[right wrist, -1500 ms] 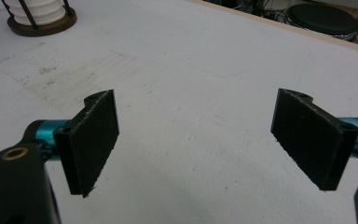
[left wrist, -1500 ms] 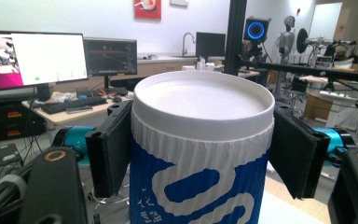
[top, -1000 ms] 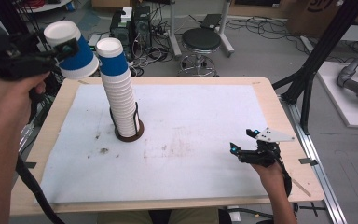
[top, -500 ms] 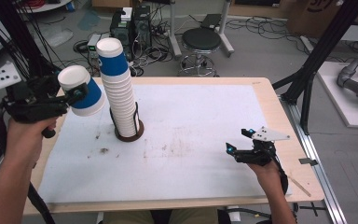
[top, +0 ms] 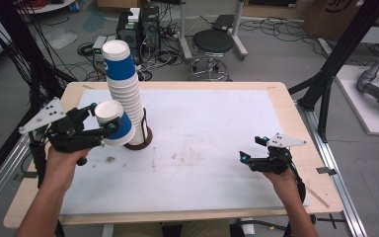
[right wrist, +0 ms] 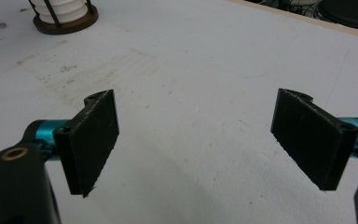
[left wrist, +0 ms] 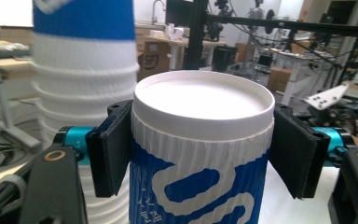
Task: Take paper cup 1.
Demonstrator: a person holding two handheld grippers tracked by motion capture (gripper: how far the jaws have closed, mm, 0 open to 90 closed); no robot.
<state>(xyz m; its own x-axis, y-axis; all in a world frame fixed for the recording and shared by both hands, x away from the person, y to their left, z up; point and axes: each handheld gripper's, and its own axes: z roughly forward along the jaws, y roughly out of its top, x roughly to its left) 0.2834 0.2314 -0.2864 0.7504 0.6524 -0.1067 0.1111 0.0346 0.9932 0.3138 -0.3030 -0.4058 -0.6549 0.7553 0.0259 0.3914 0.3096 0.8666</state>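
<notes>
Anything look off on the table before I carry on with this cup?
The stack of cups in its brown holder leans toward the table's far left instead of standing straight. The white mat has smudges and a small dark stain near the holder. The cup sits squarely in the left gripper; the right gripper is open.

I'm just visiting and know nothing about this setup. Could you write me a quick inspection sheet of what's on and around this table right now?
Surface: wooden table under a white mat, with smudges near the middle.
Job's things: one blue-and-white paper cup, held upside down; a tall stack of cups in a round brown holder.
Clutter: nothing seen on the mat.
Grippers: left gripper shut on the paper cup beside the stack; right gripper open and holding nothing, low over the mat's right side.
Cables: a black cable trails from the right gripper.
Surroundings: a stool, computer boxes and floor wiring behind the table.
</notes>
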